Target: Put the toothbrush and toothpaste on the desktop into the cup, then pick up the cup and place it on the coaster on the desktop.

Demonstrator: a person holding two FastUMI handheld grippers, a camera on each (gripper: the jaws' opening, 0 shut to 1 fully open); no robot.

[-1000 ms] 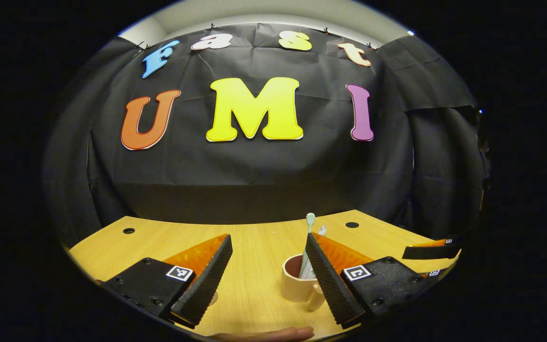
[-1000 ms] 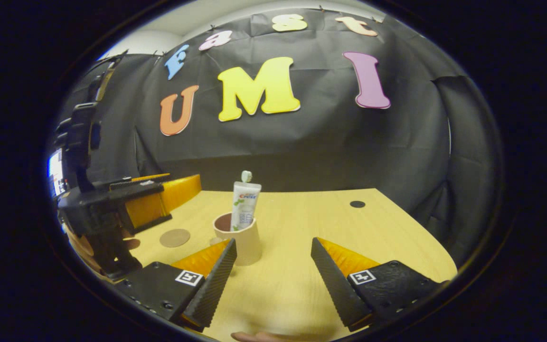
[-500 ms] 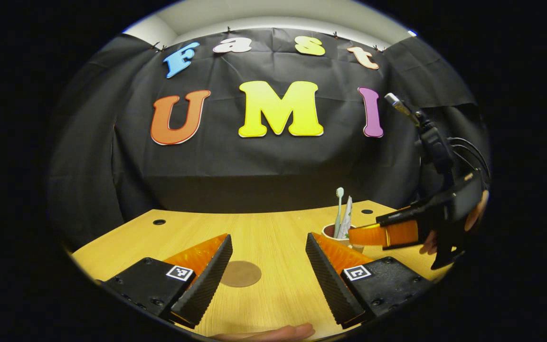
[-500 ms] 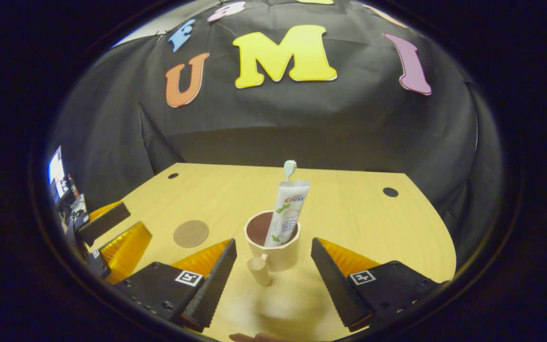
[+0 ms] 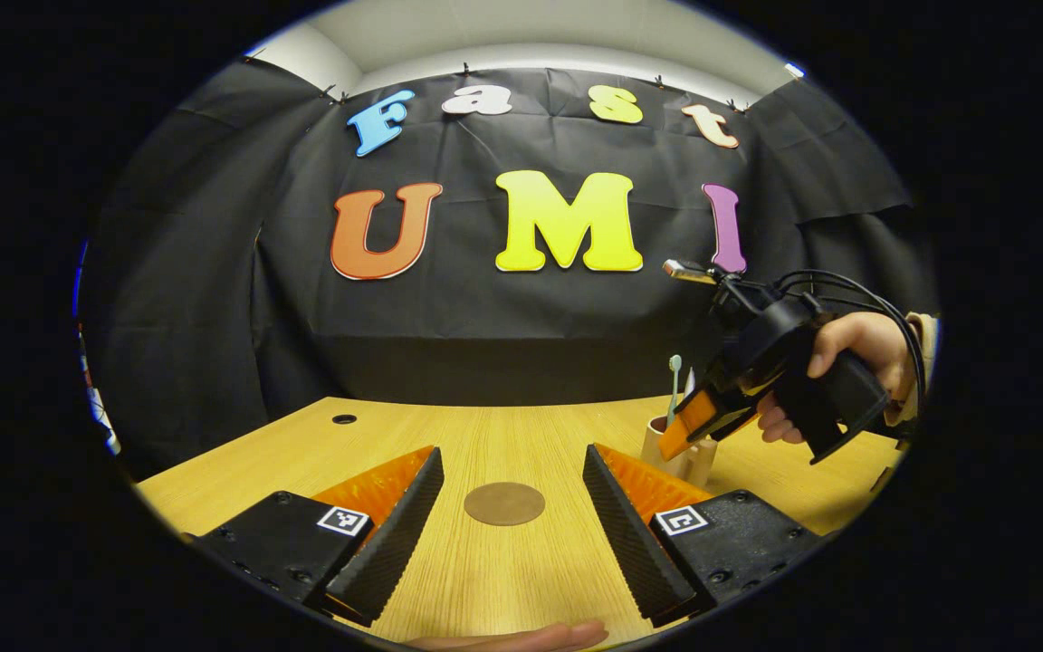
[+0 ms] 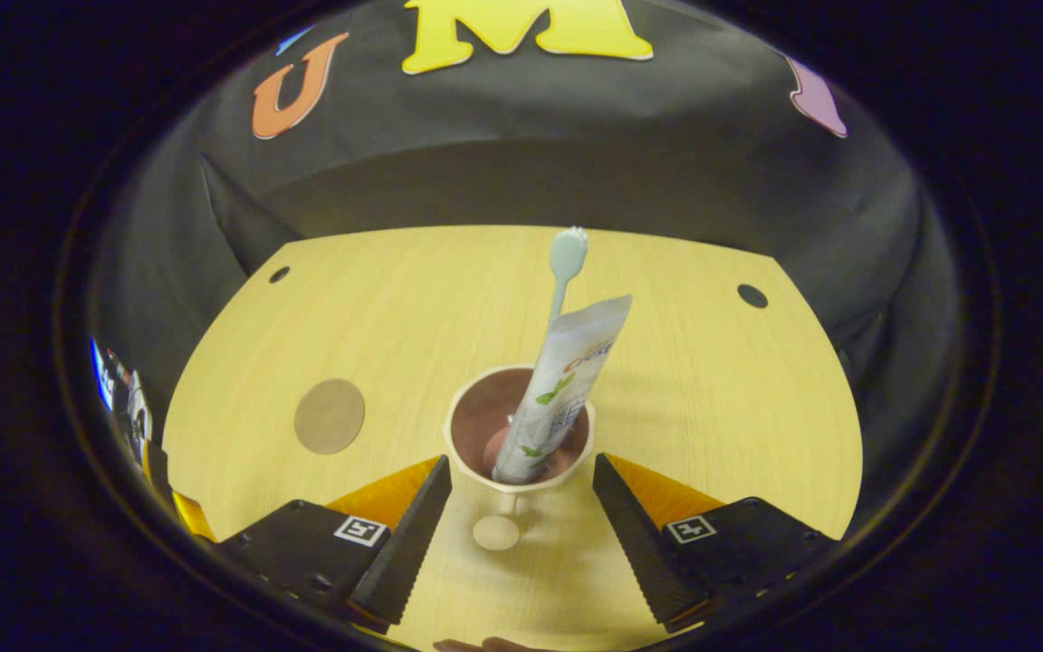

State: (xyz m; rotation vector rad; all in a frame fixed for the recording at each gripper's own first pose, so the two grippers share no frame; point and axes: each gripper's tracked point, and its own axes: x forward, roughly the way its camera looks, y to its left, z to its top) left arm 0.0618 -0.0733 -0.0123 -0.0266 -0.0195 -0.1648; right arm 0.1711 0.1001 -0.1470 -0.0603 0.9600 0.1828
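Right gripper (image 6: 521, 516) now above cup (image 6: 521, 475), fingers apart, empty, cup's base hidden

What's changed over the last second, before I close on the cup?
The right gripper has swung over and come down at the cup, whose handle now lies between its open fingers; nothing is gripped yet. The left gripper has drawn away from the cup and now faces the coaster, also open. Toothbrush and toothpaste stand in the cup as before, and the cup is not on the coaster.
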